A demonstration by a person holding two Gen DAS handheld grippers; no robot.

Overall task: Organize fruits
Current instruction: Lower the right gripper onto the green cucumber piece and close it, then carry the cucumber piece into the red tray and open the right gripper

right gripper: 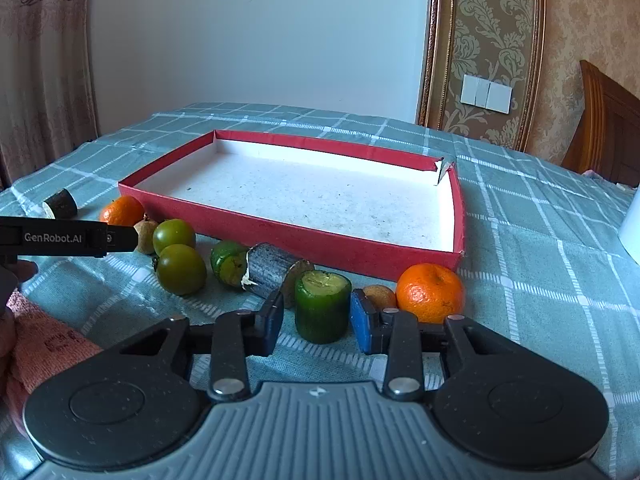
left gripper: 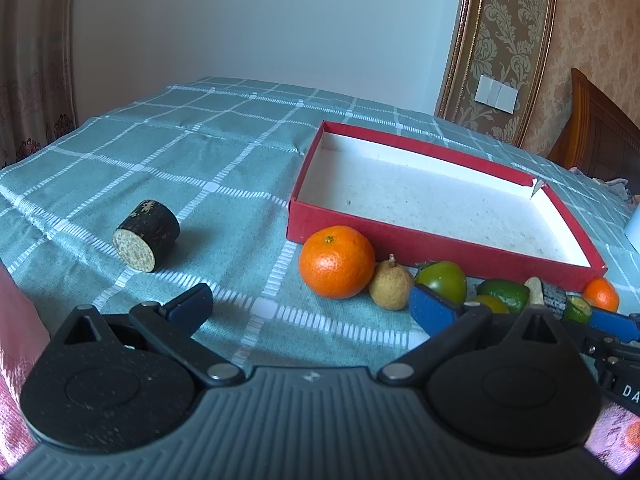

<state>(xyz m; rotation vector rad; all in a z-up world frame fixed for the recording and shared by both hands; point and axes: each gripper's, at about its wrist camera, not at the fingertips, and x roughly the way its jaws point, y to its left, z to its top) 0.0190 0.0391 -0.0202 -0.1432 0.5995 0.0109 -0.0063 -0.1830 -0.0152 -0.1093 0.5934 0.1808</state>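
A shallow red box (left gripper: 400,236) (right gripper: 320,244) with a white floor stands empty on the checked cloth. Fruits lie in a row along its near wall: an orange (left gripper: 337,262), a tan longan (left gripper: 391,286), green tomatoes (right gripper: 181,269), a lime (right gripper: 229,263), a dark cane piece (right gripper: 272,270), a green cut cylinder (right gripper: 322,306) and a second orange (right gripper: 430,292). My right gripper (right gripper: 317,322) is open, its fingers either side of the green cylinder, pads apart from it. My left gripper (left gripper: 310,306) is open wide and empty, in front of the first orange.
A dark cane stub (left gripper: 146,235) with a pale cut face lies alone on the cloth at the left. A white object (right gripper: 631,228) stands at the right edge. A pink cloth (right gripper: 36,344) lies at the near left. A wooden chair (right gripper: 604,128) stands behind the table.
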